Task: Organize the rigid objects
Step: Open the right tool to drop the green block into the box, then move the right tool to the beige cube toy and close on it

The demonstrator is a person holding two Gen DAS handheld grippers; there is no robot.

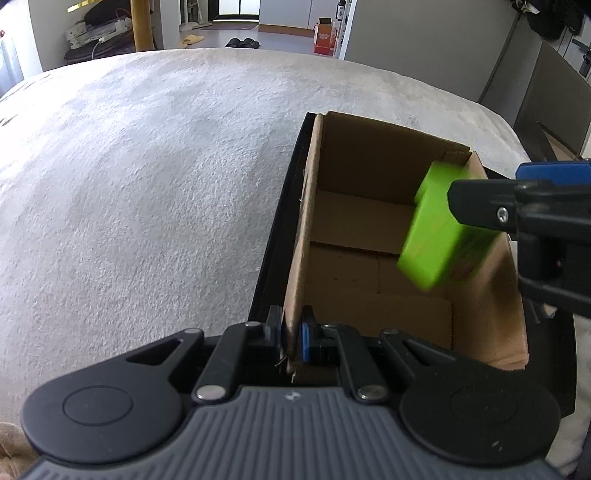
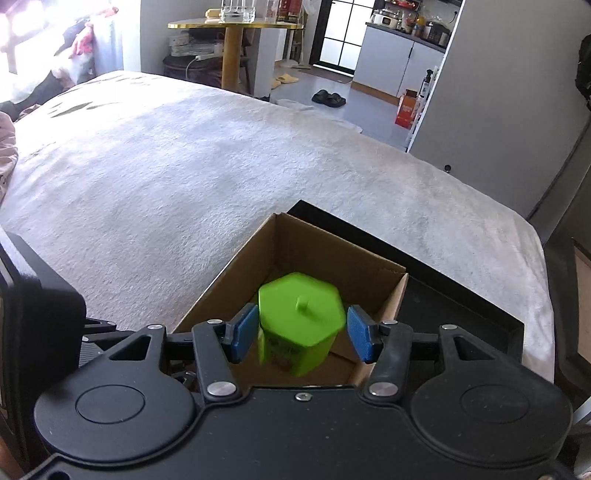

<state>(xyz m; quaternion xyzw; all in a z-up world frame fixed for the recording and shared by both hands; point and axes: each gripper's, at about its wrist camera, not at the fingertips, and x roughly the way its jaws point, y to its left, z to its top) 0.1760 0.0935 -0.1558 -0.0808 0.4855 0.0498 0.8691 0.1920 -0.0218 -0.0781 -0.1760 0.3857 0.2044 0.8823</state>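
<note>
A brown cardboard box stands open-topped on a black tray on the bed. My left gripper is shut on the box's near left wall, with one pad on each side of the cardboard. A bright green six-sided container hangs tilted over the box's opening. My right gripper is shut on it, its blue pads against two opposite sides. In the left wrist view the same green container is at the box's right side, with one of the right gripper's fingers across it. The box floor that shows is bare.
A white fleecy blanket covers the bed around the black tray. Beyond the bed's far edge are a round yellow table, slippers on the floor and a red carton.
</note>
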